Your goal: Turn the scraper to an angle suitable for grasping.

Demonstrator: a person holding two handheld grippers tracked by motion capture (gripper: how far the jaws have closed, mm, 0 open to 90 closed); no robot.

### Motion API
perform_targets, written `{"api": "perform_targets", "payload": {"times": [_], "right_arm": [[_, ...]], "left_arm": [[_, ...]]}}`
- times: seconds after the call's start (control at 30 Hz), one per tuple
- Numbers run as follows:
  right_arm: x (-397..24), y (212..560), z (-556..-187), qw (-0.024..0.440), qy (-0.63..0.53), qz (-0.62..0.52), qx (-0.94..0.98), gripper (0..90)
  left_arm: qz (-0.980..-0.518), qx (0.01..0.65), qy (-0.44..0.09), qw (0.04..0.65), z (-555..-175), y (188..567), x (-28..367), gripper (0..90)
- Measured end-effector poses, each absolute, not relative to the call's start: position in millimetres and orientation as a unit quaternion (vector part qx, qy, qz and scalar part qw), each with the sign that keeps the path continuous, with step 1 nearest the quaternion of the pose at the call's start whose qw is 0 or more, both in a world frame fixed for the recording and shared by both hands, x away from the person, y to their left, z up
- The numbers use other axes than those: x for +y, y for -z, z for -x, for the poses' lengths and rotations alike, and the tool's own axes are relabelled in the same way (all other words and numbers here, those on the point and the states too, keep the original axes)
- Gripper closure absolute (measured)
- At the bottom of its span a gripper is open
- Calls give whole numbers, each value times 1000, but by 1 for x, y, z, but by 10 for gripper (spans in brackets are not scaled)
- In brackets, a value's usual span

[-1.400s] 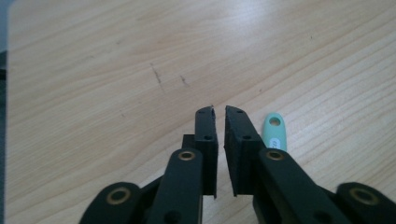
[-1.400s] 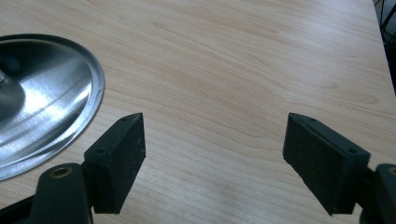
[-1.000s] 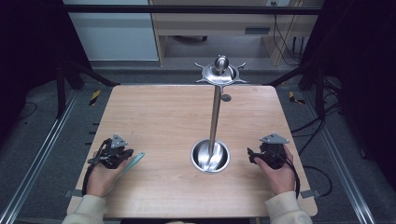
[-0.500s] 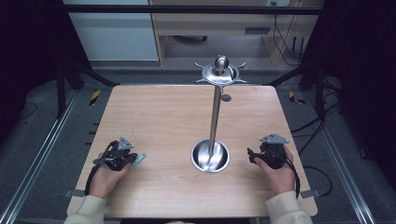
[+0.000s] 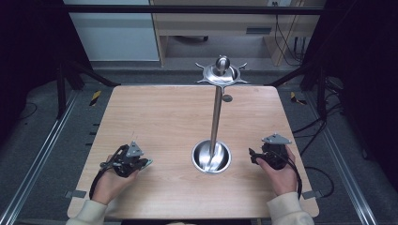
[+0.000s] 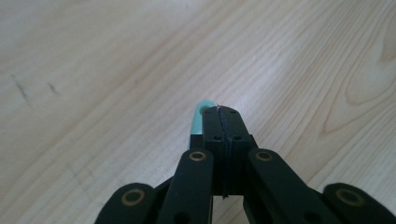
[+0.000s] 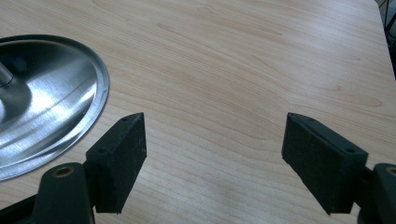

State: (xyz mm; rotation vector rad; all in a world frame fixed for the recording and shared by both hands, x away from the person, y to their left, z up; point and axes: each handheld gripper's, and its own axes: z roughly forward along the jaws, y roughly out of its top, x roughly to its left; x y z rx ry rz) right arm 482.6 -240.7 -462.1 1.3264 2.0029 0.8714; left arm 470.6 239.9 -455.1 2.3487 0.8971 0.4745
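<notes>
A small teal piece (image 6: 200, 122) is held clamped in the left gripper (image 5: 141, 163), near-left on the table (image 5: 155, 117). The right gripper (image 7: 212, 156) is seen wide and empty, near-right. The steel hanger stand (image 5: 216, 117) stands beyond; hanging is judged not yet begun.

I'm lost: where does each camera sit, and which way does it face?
High view: above the person's side, facing forward and down on table, stand, left hand and right hand.
Left gripper view: rides the left gripper, along shut jaws at the table; teal tip beside.
Right gripper view: rides the right gripper, past open jaws toward the stand's base.
Shared: the high view shows that base too.
</notes>
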Motion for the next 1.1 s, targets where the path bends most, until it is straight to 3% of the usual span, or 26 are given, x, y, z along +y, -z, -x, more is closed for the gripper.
{"api": "perform_targets", "payload": {"times": [0.13, 0.3, 0.4, 0.93, 1.1], "right_arm": [[-241, 463, -483, 288, -325, -498, 751, 221], [-241, 463, -483, 289, -323, -499, 750, 222], [-242, 464, -483, 290, -320, -499, 751, 222], [-242, 464, -483, 287, -322, -502, 750, 223], [-242, 467, -485, 285, -316, -503, 752, 223]], "left_arm": [[-879, 339, -177, 283, -470, 443, 241, 881], [-902, 328, -183, 214, -480, 427, 229, 860], [-913, 325, -147, 195, -494, 423, 221, 841], [-928, 336, -84, 135, -509, 448, 217, 687], [-937, 319, -79, 117, -518, 447, 217, 688]]}}
